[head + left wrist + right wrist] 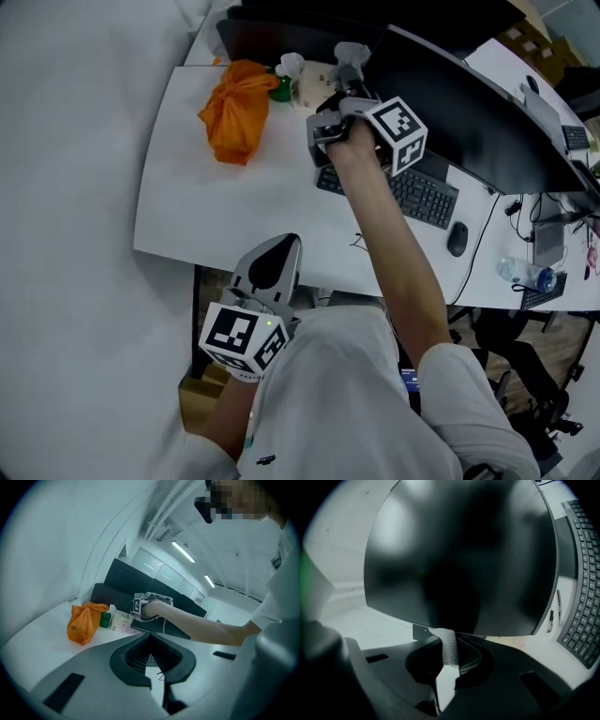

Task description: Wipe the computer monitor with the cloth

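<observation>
Your right gripper point(452, 641) clenched on cloth point(448, 652): white knobbly strip, top reaching lower edge of monitor point(459, 555), dark, glossy, just ahead. Keyboard point(412, 192) to its right; crumpled orange bag point(236, 111), green bottle point(280, 89) to its left. Your left gripper point(150, 637) closed, empty, above white desk point(234, 216) near edge.

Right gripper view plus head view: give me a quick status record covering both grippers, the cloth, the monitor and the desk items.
right gripper: shut on white textured cloth
cloth position: upper end at the lower edge of the dark curved computer monitor; contact unclear
left gripper: shut, empty, at the front edge of the white desk
desk, left part: orange plastic bag, small green bottle
desk, right part: black keyboard, black mouse
</observation>
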A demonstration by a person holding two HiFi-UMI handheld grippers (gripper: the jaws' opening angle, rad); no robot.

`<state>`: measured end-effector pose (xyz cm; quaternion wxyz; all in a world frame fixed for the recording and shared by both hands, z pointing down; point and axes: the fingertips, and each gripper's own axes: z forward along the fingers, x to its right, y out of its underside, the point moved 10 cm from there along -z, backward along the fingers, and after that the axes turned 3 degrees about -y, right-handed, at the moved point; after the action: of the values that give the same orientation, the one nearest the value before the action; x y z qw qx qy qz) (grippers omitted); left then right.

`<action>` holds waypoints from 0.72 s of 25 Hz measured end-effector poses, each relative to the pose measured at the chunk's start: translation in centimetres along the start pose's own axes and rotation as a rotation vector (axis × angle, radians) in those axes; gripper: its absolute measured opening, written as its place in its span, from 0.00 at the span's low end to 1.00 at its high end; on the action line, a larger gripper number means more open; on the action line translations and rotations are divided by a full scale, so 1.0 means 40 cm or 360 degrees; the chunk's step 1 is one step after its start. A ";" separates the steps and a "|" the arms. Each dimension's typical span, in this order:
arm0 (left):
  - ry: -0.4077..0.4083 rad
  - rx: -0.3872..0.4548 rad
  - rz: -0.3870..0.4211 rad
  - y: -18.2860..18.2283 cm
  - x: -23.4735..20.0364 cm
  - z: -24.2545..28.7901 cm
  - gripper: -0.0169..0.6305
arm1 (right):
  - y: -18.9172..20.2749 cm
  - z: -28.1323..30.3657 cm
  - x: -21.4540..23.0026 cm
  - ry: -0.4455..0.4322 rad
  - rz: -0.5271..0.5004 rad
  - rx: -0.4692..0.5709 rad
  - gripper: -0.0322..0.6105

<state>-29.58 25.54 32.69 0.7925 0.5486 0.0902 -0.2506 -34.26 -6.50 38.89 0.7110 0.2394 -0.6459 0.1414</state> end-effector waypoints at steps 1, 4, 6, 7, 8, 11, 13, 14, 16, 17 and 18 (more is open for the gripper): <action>0.0000 -0.0013 -0.0003 0.005 -0.002 0.002 0.06 | 0.004 0.001 0.016 0.0014 0.0014 0.0004 0.09; -0.0004 -0.0047 -0.0016 0.020 -0.012 0.006 0.05 | 0.015 0.001 0.063 0.0049 0.0050 0.0007 0.09; -0.0011 -0.0070 -0.0025 0.028 -0.018 0.008 0.06 | 0.021 0.000 0.095 0.0074 0.0059 -0.0001 0.09; -0.0013 -0.0081 -0.0029 0.031 -0.021 0.010 0.06 | 0.024 -0.001 0.111 0.0086 0.0061 -0.0009 0.09; -0.0016 -0.0090 -0.0031 0.035 -0.024 0.012 0.06 | 0.027 -0.002 0.128 0.0097 0.0061 -0.0019 0.09; -0.0034 -0.0102 -0.0037 0.039 -0.030 0.016 0.06 | 0.034 -0.001 0.176 0.0128 0.0035 -0.0058 0.09; -0.0044 -0.0107 -0.0042 0.041 -0.031 0.021 0.05 | 0.037 0.000 0.206 0.0146 -0.0004 -0.0086 0.09; -0.0044 -0.0112 -0.0044 0.042 -0.032 0.025 0.06 | 0.038 0.000 0.218 0.0155 -0.0016 -0.0094 0.09; -0.0041 -0.0128 -0.0050 0.045 -0.034 0.034 0.06 | 0.041 0.001 0.241 0.0173 -0.0003 -0.0098 0.09; -0.0041 -0.0139 -0.0052 0.047 -0.035 0.038 0.05 | 0.044 0.002 0.251 0.0185 0.0009 -0.0099 0.09; -0.0042 -0.0149 -0.0054 0.049 -0.036 0.041 0.06 | 0.046 0.002 0.261 0.0200 0.0011 -0.0104 0.09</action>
<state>-30.05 25.00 35.55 0.8140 0.5060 0.1006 -0.2668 -33.98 -6.12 49.49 0.7572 0.2043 -0.6050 0.1376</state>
